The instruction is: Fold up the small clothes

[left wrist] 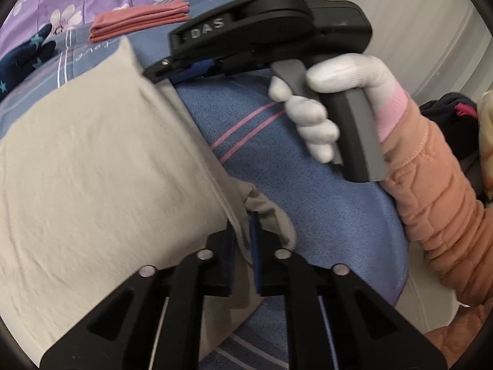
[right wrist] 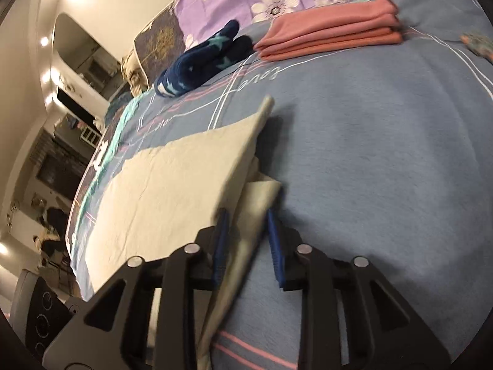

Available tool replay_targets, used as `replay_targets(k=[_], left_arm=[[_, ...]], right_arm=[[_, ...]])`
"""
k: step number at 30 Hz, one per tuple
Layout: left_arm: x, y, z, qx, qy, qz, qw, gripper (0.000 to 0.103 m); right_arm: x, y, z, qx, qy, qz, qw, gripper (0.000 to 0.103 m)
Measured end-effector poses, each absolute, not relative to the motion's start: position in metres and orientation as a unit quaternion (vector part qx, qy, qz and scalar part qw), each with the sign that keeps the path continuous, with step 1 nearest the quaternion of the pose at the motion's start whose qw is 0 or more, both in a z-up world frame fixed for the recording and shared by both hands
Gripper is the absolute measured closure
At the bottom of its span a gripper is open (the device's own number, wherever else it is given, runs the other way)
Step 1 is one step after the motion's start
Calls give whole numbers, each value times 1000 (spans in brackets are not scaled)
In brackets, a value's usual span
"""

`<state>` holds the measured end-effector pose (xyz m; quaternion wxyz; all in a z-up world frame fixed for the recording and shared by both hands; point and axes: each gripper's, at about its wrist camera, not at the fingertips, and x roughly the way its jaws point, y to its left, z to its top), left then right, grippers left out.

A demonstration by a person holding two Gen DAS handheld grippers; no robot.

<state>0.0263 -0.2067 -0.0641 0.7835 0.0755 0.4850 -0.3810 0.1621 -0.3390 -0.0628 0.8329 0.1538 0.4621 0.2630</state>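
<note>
Left gripper [left wrist: 243,240] pinched tight on near corner of beige cloth [left wrist: 92,160]; right gripper [right wrist: 246,240] straddling farther corner of same edge, jaws partly spread, pads not visibly pressing. Cloth stretching away leftward from both tools, long axis along held edge. Underneath: blue striped bedspread [right wrist: 385,160]. Near far edge: pink folded stack [right wrist: 332,27], navy star socks [right wrist: 200,61]. Dim room beyond.
</note>
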Motion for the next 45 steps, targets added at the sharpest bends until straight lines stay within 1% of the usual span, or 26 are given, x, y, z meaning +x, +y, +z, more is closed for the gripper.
replay_targets(k=[1,2,5,7,12,15,17,20,25,29,31,36,37,39,40,41,42,44,45], left_arm=[[26,-206,-64,73,484,-382,784,96],[25,-205,-65,72,483,-383,784,96],[20,-206,-64,71,478,-391,783,100],[16,-207,-65,72,476,-397,781,100],[11,-209,-67,73,473,-406,779,100],[11,-207,-68,61,477,-404,778,100],[13,-205,-70,55,479,-405,777,100],[13,-206,-71,53,480,-406,776,100],[9,-206,-73,48,478,-407,777,100],[23,-195,-78,40,479,-410,775,99],[26,-193,-79,40,479,-410,775,99],[29,-190,-81,36,480,-412,774,99],[29,-190,-82,35,480,-412,774,99],[30,-188,-82,32,480,-413,773,99],[31,-188,-83,31,481,-414,773,99],[31,-188,-84,30,482,-414,772,99],[31,-187,-84,30,483,-414,771,99],[32,-187,-85,30,483,-414,771,99],[32,-187,-85,30,482,-414,771,99]], right_arm=[[159,-339,-60,150,455,258,839,94],[159,-340,-58,148,446,250,847,100],[154,-347,-44,168,407,238,866,101],[148,-347,-37,159,389,219,880,102],[145,-357,-45,184,388,214,877,102],[130,-363,-37,197,374,227,877,102],[121,-356,-28,175,371,241,880,102],[115,-349,-27,146,391,255,873,101],[126,-350,-37,157,419,256,857,100],[146,-365,-42,207,436,244,841,90],[161,-376,-45,243,445,243,827,83],[192,-381,-60,288,497,245,781,80],[195,-378,-61,294,505,257,769,77],[197,-366,-58,273,518,268,765,74],[196,-362,-57,259,521,267,768,74],[196,-358,-55,240,525,261,774,78],[194,-354,-54,224,526,253,780,102],[191,-350,-47,201,512,227,804,102],[189,-351,-40,203,490,221,818,102]])
